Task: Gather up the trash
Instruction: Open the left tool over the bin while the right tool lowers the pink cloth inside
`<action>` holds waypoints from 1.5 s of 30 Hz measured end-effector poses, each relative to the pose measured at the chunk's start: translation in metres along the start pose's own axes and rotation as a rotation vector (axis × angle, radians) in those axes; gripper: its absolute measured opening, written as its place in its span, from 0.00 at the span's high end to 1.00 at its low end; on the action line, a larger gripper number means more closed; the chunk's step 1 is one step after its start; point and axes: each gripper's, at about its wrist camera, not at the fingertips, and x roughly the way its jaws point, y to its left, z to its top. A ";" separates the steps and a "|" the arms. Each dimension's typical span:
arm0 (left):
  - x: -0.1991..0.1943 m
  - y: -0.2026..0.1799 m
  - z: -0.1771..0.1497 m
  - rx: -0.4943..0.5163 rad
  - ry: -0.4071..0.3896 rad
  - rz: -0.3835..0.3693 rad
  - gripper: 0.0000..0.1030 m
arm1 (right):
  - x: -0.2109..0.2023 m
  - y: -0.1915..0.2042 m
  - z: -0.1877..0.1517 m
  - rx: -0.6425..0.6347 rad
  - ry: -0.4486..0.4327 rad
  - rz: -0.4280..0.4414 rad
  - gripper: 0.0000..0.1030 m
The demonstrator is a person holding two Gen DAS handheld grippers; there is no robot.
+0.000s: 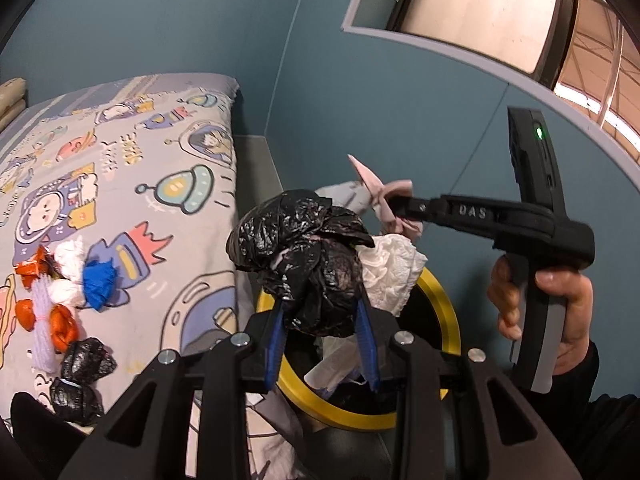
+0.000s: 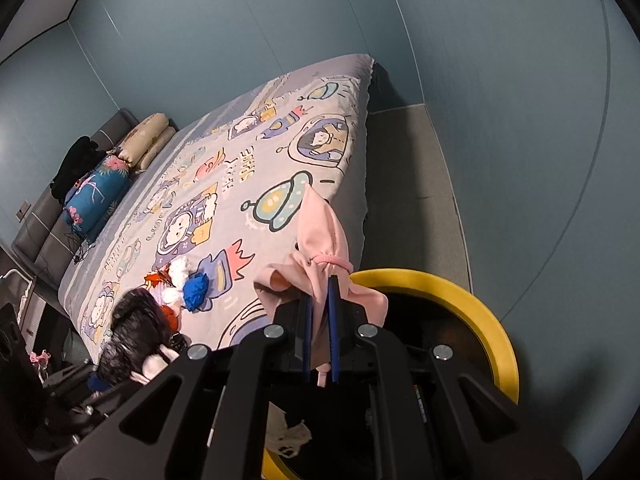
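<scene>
My left gripper [image 1: 325, 312] is shut on a crumpled black plastic bag [image 1: 304, 256] with white tissue [image 1: 394, 272] beside it, held above the yellow-rimmed trash bin [image 1: 448, 300]. My right gripper [image 2: 320, 280] is shut on a pink cloth piece [image 2: 320, 232] above the same bin [image 2: 480, 312]; it also shows in the left wrist view [image 1: 396, 206] holding the pink piece [image 1: 376, 188]. On the bed lie more scraps: blue [image 1: 100, 280], white [image 1: 70, 254], orange [image 1: 34, 268] and black [image 1: 86, 364] pieces, also seen in the right wrist view [image 2: 188, 284].
The bed with a cartoon-print sheet [image 2: 248, 160] fills the left. Pillows [image 2: 148, 140] and a blue bolster [image 2: 96, 196] lie at its head. A grey floor strip [image 2: 412, 200] runs between bed and blue wall. A window [image 1: 480, 8] is upper right.
</scene>
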 end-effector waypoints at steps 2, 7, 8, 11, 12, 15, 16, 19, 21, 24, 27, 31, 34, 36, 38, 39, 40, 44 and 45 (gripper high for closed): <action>0.008 -0.004 -0.003 0.013 0.020 -0.010 0.71 | 0.004 -0.004 -0.001 0.008 0.013 -0.005 0.94; 0.025 -0.012 -0.012 0.028 0.062 -0.028 0.71 | 0.015 -0.014 -0.006 0.028 0.064 -0.012 0.94; 0.030 -0.012 -0.014 0.029 0.076 -0.033 0.71 | 0.018 -0.018 -0.008 0.038 0.083 -0.009 0.94; 0.043 -0.013 -0.021 0.028 0.112 -0.055 0.71 | 0.025 -0.026 -0.015 0.063 0.124 -0.009 0.94; 0.048 -0.014 -0.023 0.030 0.124 -0.066 0.71 | 0.027 -0.028 -0.016 0.066 0.131 -0.015 0.94; 0.059 -0.016 -0.030 0.033 0.152 -0.085 0.71 | 0.030 -0.031 -0.020 0.071 0.152 -0.025 0.93; 0.062 -0.015 -0.032 0.033 0.160 -0.091 0.71 | 0.031 -0.031 -0.021 0.070 0.157 -0.027 0.93; 0.066 -0.016 -0.035 0.036 0.171 -0.098 0.71 | 0.033 -0.033 -0.021 0.072 0.167 -0.028 0.93; 0.066 -0.014 -0.035 0.026 0.167 -0.108 0.70 | 0.034 -0.035 -0.022 0.083 0.174 -0.023 0.93; 0.065 -0.013 -0.035 0.020 0.168 -0.119 0.65 | 0.036 -0.038 -0.022 0.093 0.182 -0.031 0.93; 0.061 -0.012 -0.035 0.017 0.153 -0.111 0.56 | 0.037 -0.041 -0.020 0.107 0.182 -0.040 0.92; 0.057 -0.011 -0.033 0.009 0.138 -0.116 0.44 | 0.035 -0.046 -0.019 0.121 0.169 -0.054 0.88; 0.054 -0.010 -0.033 0.006 0.130 -0.108 0.38 | 0.032 -0.050 -0.018 0.134 0.156 -0.056 0.71; 0.049 -0.008 -0.031 -0.001 0.120 -0.101 0.36 | 0.030 -0.050 -0.017 0.137 0.148 -0.055 0.69; 0.043 -0.003 -0.028 -0.008 0.104 -0.084 0.33 | 0.029 -0.048 -0.017 0.131 0.141 -0.054 0.69; 0.039 0.001 -0.027 -0.013 0.093 -0.074 0.32 | 0.028 -0.047 -0.016 0.129 0.137 -0.049 0.69; 0.035 0.004 -0.026 -0.019 0.085 -0.065 0.31 | 0.027 -0.046 -0.016 0.129 0.134 -0.044 0.69; 0.019 0.027 -0.021 -0.057 0.046 -0.011 0.27 | 0.019 -0.037 -0.013 0.106 0.099 -0.020 0.68; 0.015 0.034 -0.020 -0.072 0.035 0.007 0.26 | 0.017 -0.034 -0.013 0.097 0.090 -0.014 0.67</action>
